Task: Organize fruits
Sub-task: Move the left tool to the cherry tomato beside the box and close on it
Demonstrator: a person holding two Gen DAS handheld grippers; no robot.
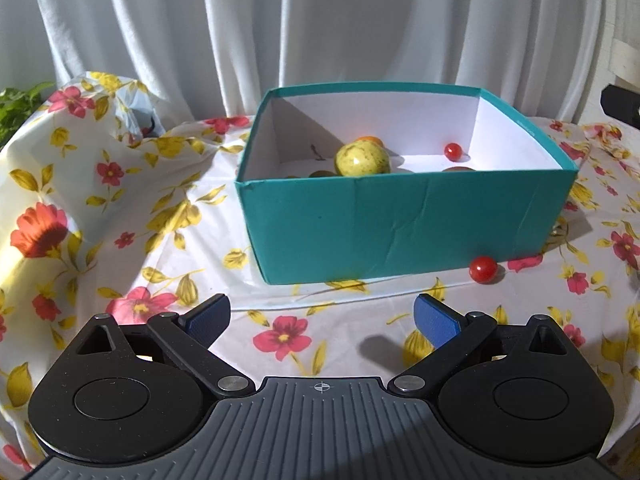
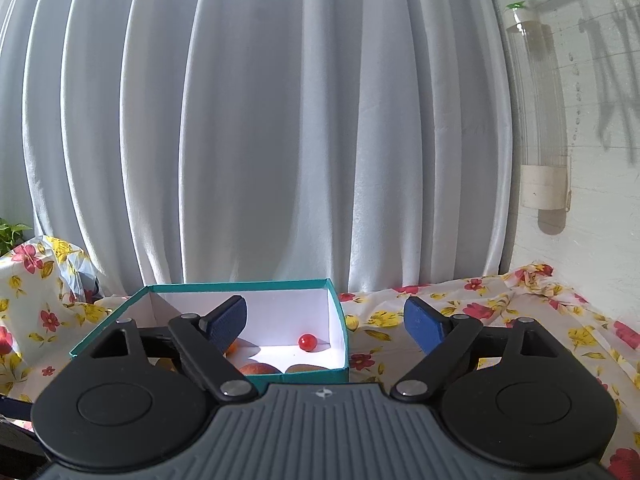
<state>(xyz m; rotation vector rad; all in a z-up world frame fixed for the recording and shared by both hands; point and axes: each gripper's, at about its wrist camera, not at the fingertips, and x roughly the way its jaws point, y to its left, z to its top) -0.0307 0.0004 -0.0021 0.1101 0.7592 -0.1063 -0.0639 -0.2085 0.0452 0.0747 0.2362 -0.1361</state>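
Observation:
A teal box [image 1: 400,224] with a white inside stands on the floral tablecloth. In it lie a yellow-green round fruit [image 1: 362,158], an orange fruit [image 1: 370,141] behind it, a small red cherry tomato [image 1: 453,151] and other fruits hidden by the front wall. Another red cherry tomato [image 1: 483,269] lies on the cloth at the box's front right corner. My left gripper [image 1: 322,320] is open and empty, low in front of the box. My right gripper [image 2: 325,326] is open and empty, above the box [image 2: 336,374], where the red tomato [image 2: 307,342] and a reddish fruit [image 2: 258,369] show.
A white curtain [image 1: 320,32] hangs behind the table. The cloth rises over a lump at the left [image 1: 60,152], with a plastic bag [image 1: 132,116] and green leaves [image 1: 16,108]. A white wall with a mounted tube [image 2: 540,120] is at the right.

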